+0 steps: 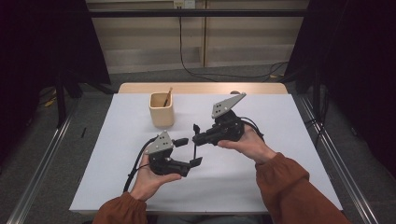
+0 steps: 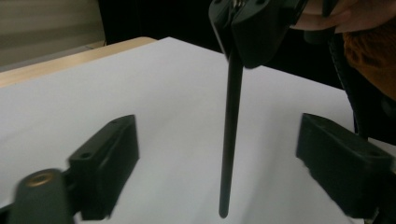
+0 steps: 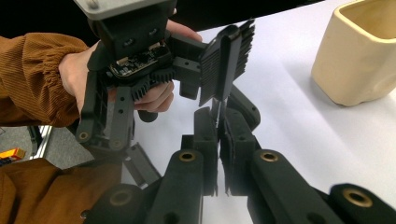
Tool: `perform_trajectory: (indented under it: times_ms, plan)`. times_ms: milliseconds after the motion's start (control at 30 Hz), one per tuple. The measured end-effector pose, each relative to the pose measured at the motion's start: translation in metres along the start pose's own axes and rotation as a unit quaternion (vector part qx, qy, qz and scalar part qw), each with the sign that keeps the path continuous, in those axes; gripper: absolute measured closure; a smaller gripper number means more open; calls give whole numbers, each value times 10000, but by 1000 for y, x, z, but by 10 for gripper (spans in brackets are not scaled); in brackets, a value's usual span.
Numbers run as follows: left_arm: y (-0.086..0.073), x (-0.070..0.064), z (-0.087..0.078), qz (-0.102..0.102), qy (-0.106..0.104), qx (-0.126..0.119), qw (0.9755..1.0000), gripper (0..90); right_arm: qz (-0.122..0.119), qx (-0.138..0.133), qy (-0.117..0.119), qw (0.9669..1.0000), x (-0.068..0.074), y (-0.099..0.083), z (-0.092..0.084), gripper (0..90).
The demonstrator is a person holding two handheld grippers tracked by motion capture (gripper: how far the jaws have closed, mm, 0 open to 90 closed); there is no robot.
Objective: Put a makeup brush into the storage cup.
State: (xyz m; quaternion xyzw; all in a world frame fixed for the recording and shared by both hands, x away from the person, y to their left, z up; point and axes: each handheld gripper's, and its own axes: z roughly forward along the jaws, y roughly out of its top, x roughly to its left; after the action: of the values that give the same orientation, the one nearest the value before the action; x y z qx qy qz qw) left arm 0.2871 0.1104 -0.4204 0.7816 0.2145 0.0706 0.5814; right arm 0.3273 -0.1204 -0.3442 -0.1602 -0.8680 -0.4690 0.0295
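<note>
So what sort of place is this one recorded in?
Probably a lab recording bay: a white-topped table ringed by dark curtains, floor rails, and loose cables along a panelled wall.

No readable text, labels, numbers anywhere (circuit board markings too blurred).

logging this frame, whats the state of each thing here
right gripper: shut on the black comb
black comb: held upright, thin handle pointing down above the table
left gripper: open, jaws either side of the handle, not touching
beige cup: upright, a wooden stick leaning inside
</note>
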Motion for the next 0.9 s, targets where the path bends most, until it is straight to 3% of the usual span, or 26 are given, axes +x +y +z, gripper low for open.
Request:
perform_trajectory:
  times_ms: [100, 267, 433, 600, 900]
  plan:
    - [3, 0, 0, -12, -9, 139, 9999, 249, 31, -10, 16, 10000, 0, 0, 1, 855]
    - [4, 0, 0, -101, -58, 148, 9998, 440, 23, -29, 11, 10000, 2, 0, 1, 855]
    - [5, 0, 1, -118, -84, 77, 9999, 533, 42, -35, 19, 10000, 1, 0, 0, 855]
    - [6, -2, -2, 59, -63, 10, 10000, 665, 36, -28, 41, 10000, 2, -1, 3, 855]
    - [4, -2, 0, -71, -205, -24, 9998, 793, 75, -41, 60, 9999, 2, -5, 5, 855]
